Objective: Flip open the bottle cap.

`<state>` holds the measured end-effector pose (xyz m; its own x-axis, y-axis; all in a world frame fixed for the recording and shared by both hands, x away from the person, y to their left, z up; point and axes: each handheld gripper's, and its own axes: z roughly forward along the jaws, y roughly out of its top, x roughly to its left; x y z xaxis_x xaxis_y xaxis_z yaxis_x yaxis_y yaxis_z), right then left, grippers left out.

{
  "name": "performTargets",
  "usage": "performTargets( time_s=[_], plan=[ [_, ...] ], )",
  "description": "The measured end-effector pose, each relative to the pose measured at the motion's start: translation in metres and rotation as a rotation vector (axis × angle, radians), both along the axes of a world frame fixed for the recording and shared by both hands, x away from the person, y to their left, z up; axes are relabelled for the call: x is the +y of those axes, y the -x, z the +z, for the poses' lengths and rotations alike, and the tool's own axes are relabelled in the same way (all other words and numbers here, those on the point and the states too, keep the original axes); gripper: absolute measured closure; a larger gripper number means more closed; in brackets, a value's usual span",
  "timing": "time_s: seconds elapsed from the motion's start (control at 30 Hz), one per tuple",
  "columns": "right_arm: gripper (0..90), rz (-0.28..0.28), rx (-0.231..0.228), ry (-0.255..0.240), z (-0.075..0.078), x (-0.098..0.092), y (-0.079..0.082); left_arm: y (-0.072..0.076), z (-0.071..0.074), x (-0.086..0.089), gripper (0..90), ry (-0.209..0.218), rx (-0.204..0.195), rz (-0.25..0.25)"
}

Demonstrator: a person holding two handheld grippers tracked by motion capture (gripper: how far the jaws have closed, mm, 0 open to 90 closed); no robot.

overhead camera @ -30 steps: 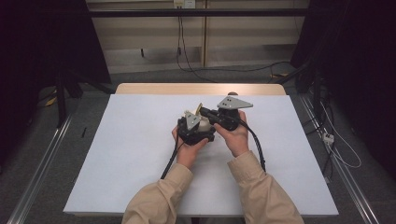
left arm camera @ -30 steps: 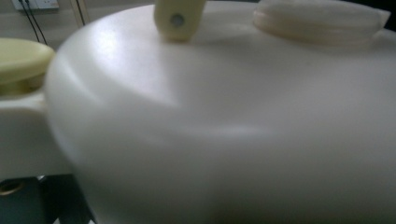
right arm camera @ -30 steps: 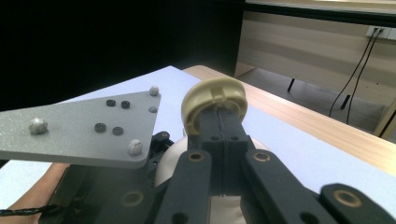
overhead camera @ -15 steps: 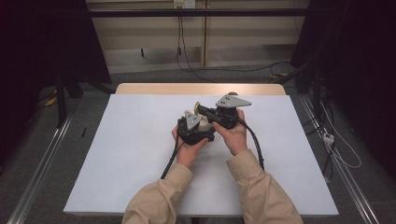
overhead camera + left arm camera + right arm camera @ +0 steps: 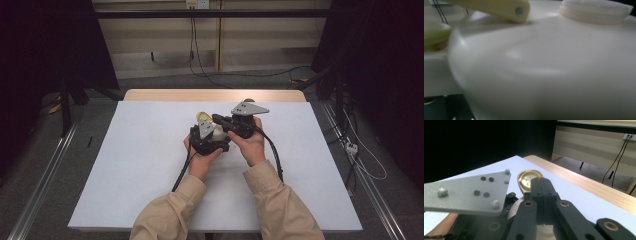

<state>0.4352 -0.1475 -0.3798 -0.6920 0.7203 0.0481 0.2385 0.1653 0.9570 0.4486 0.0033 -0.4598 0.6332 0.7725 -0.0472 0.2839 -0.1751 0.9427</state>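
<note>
High view: both hands meet at mid-worktop (image 5: 150,165), the left gripper (image 5: 209,136) cradling a white bottle (image 5: 212,131) — whether its jaws clamp it I cannot tell. The right gripper (image 5: 220,120) comes in with jaws pressed together at the bottle's flipped-open yellow cap (image 5: 202,116), likely working it. Bare sheet lies all round; edges stay well apart.

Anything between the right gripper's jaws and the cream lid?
No. In the right gripper view the gripper is shut, and its tips sit right before the lid.
</note>
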Motion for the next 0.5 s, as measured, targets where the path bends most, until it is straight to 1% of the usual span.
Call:
performTargets(
  time_s=[0.03,0.13,0.2,0.27,0.37,0.5],
  plan=[
    [90.0,-0.001,0.001,0.0,0.0,-0.001,0.001,0.0,0.0,0.001,4.7,0.005,0.004,-0.009],
    [89.5,-0.006,0.004,0.001,-0.001,-0.007,0.005,-0.001,0.0,0.002,4.6,-0.01,0.001,-0.025],
    [88.3,-0.009,0.014,0.002,-0.003,-0.012,0.007,-0.001,0.0,0.002,4.5,-0.004,0.006,-0.029],
    [87.3,-0.016,0.017,0.005,-0.004,-0.016,0.009,-0.001,0.0,0.004,4.5,-0.012,0.005,-0.038],
    [83.7,-0.026,0.02,0.011,-0.006,-0.021,0.015,-0.002,0.0,0.004,4.4,-0.016,0.006,-0.049],
    [76.4,-0.01,0.02,0.001,-0.006,-0.027,0.024,-0.002,0.0,0.005,4.3,-0.017,0.016,-0.053]
  ],
)
